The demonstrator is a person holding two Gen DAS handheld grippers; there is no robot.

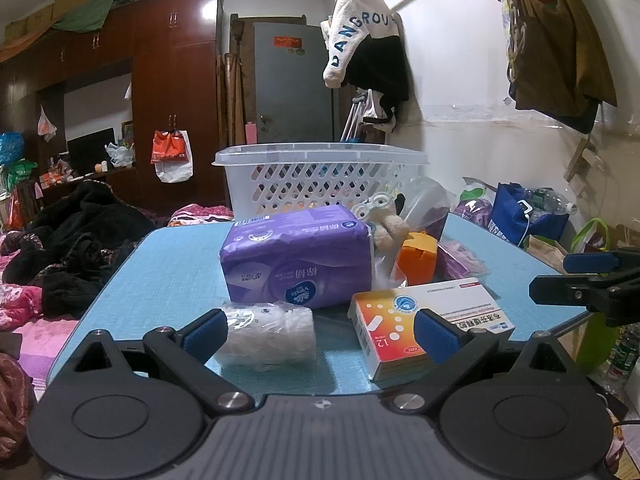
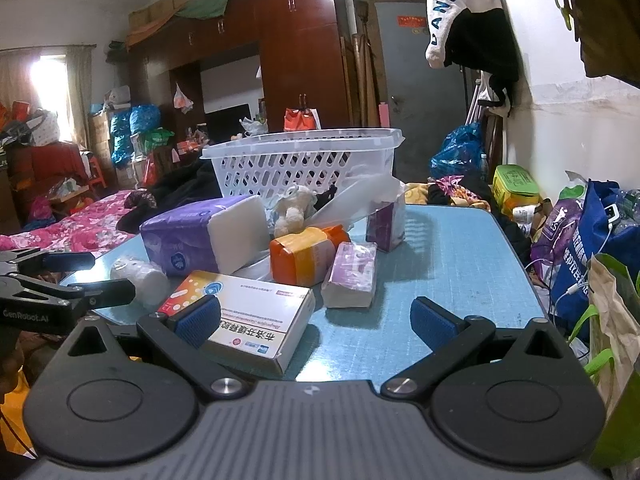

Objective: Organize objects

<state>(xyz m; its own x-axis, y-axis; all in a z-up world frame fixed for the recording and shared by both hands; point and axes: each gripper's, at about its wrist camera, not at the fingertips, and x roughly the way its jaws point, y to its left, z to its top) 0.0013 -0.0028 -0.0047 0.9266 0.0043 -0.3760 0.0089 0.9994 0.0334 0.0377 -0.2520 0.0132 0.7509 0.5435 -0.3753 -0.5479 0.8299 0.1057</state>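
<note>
A white lattice basket (image 1: 320, 176) (image 2: 304, 166) stands at the far end of the blue table (image 1: 172, 264) (image 2: 452, 264). In front of it lie a purple tissue pack (image 1: 298, 258) (image 2: 192, 236), a wrapped white roll (image 1: 268, 334) (image 2: 140, 276), a white and orange medicine box (image 1: 424, 320) (image 2: 248, 314), an orange box (image 1: 416, 258) (image 2: 306, 254), a pink tissue packet (image 2: 352, 274) and a plush toy (image 1: 386, 224) (image 2: 292, 210). My left gripper (image 1: 320, 334) is open and empty just before the roll and medicine box. My right gripper (image 2: 316, 322) is open and empty beside the medicine box.
A small purple box (image 2: 386, 220) and a clear plastic bag (image 1: 424, 200) lie near the basket. A bed with pink bedding and dark clothes (image 1: 64, 248) is to the left. Bags (image 2: 592, 248) crowd the floor to the right. A wardrobe (image 1: 176, 92) stands behind.
</note>
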